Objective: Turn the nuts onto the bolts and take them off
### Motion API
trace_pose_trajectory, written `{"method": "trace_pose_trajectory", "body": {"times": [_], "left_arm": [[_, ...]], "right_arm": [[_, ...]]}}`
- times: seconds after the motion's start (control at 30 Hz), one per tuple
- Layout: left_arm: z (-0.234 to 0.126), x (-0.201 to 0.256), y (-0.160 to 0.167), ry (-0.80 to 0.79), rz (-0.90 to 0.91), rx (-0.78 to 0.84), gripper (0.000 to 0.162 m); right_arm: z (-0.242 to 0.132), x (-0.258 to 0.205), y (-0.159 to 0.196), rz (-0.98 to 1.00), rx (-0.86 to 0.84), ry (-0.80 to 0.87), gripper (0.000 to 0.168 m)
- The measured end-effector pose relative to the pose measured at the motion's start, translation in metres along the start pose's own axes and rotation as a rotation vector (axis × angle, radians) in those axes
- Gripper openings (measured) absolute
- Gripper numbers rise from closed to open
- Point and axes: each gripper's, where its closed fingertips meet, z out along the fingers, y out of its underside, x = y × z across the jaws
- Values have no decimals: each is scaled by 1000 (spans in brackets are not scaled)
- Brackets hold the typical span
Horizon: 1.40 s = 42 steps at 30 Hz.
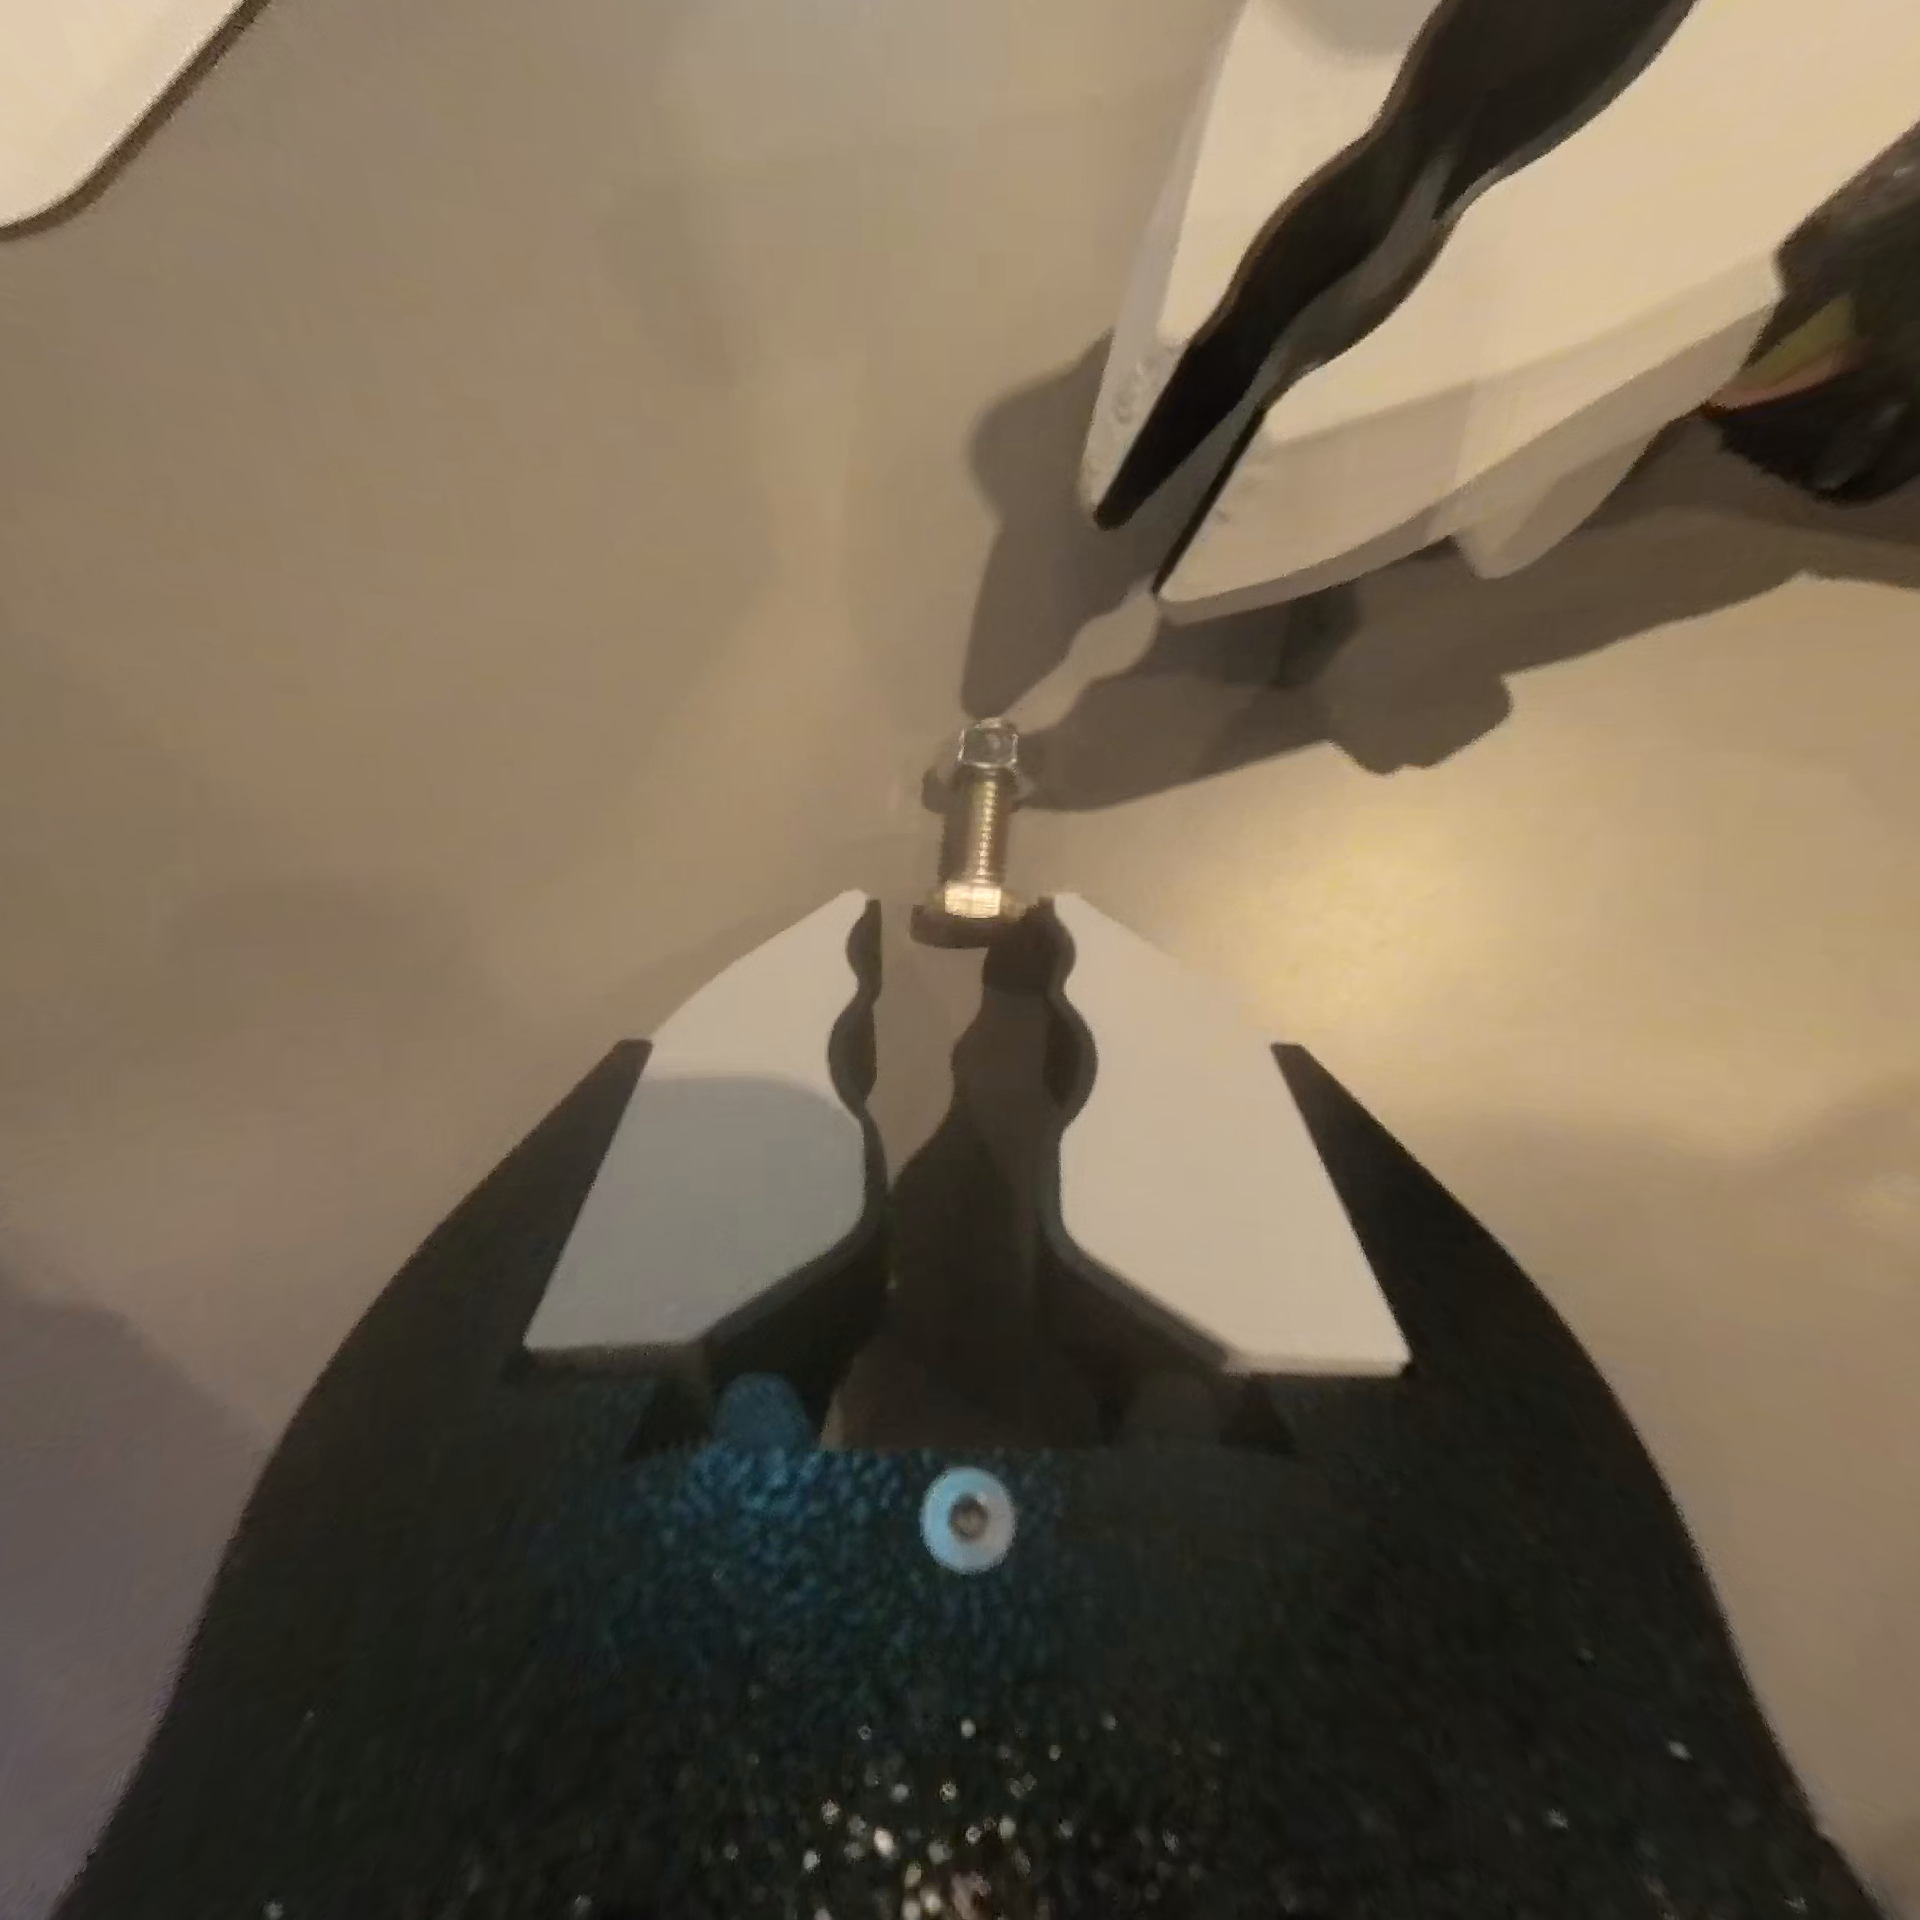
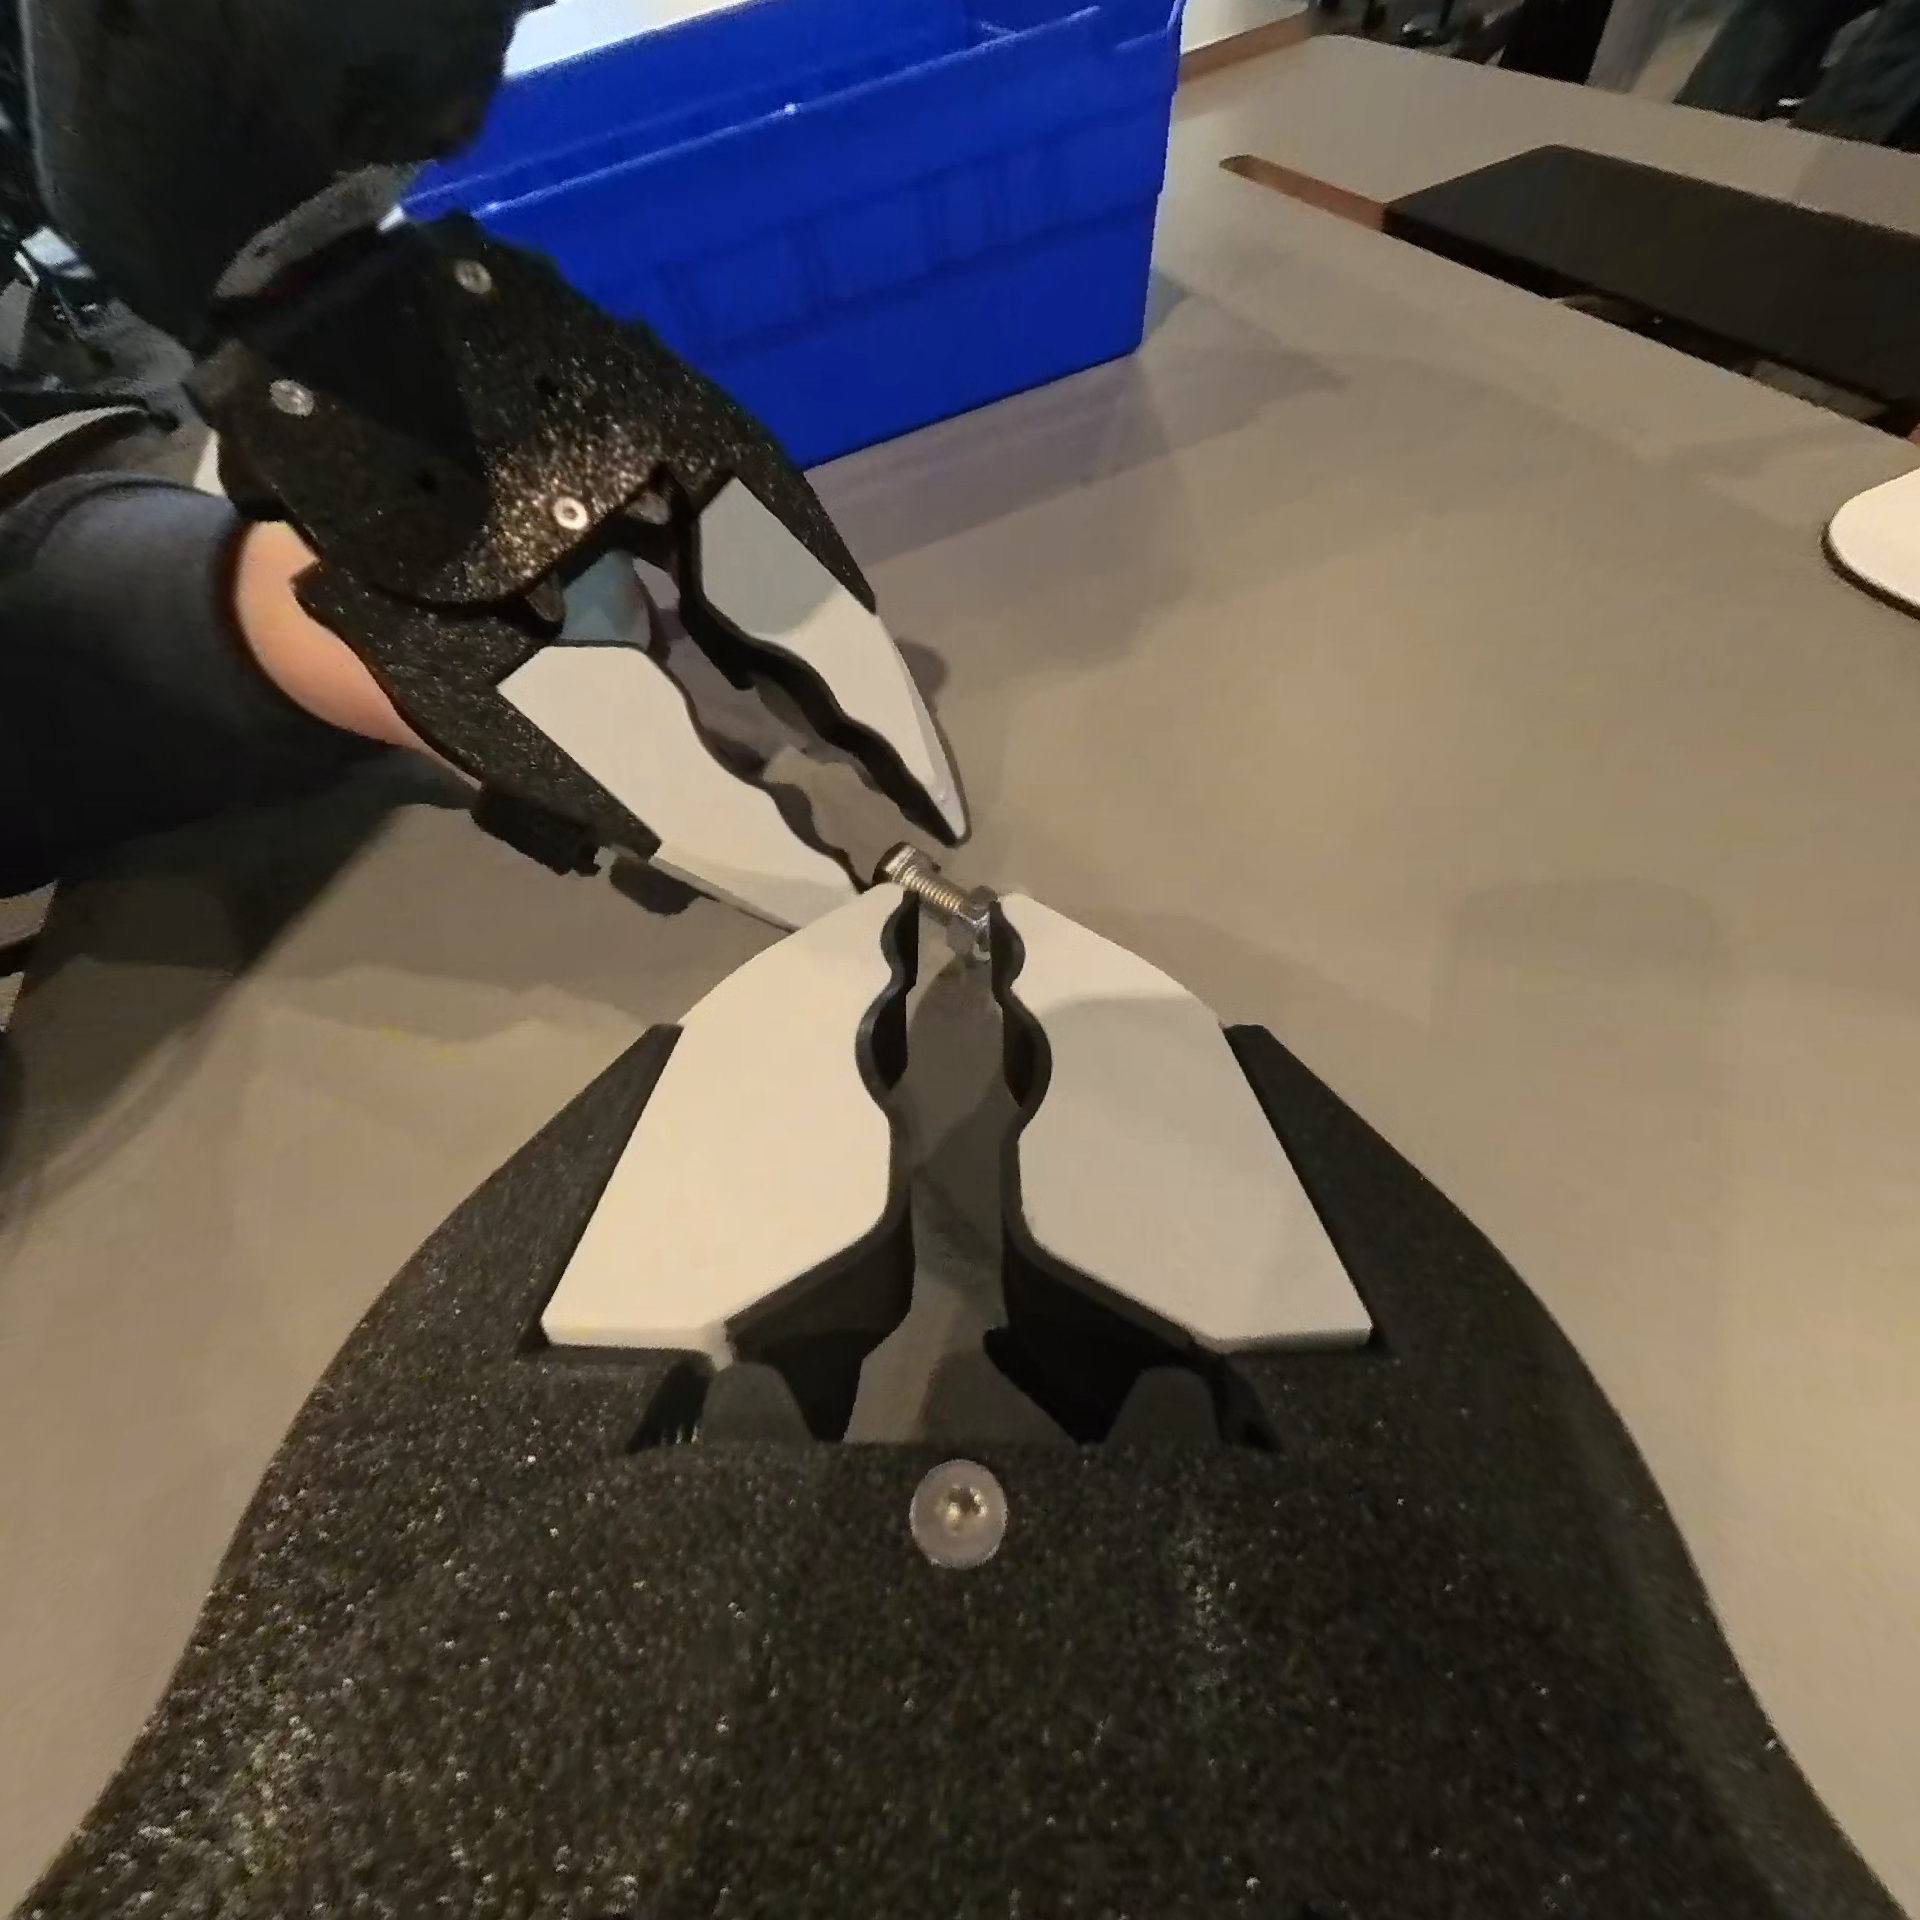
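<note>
Left wrist view: bolt (image 1: 977,831) in tongs (image 1: 958,910) (above table (image 1: 416,644))

Lab or workshop: grey worktable (image 2: 1403,727), blue plastic bin (image 2: 831,229).

Grey-beige matte tabletop (image 2: 1351,727), smooth, soft shadows across it. Blue plastic bin (image 2: 831,229) sits directly on it at the far side. Right of the bin, well apart: flat black mat (image 2: 1662,239) lying on the surface, a thin brown strip (image 2: 1304,192) along its near-left end. Further right of the bin, at the frame edge: part of a flat white rounded piece (image 2: 1881,540), dark-edged.
</note>
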Motion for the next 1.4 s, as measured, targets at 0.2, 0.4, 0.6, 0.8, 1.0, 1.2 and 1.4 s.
{"method": "trace_pose_trajectory", "body": {"times": [0.2,0.4,0.6,0.8,1.0,1.2,1.4], "left_arm": [[3,6,-4,62,30,48,30],[4,3,-4,56,19,41,18],[0,12,-10,100,165,130,18],[-9,29,-17,199,390,286,17],[-13,32,-18,193,467,336,17],[-13,32,-18,192,469,337,17],[-13,32,-18,191,467,335,18]], "right_arm": [[1,1,2,16,0,-7,13],[-1,2,0,43,17,-15,17],[-7,-3,-3,78,60,-81,28],[-7,-13,0,76,38,-163,40],[-2,-15,8,69,-32,-151,46],[3,-6,13,114,-73,-101,44],[5,-9,21,150,-128,-123,42]]}}
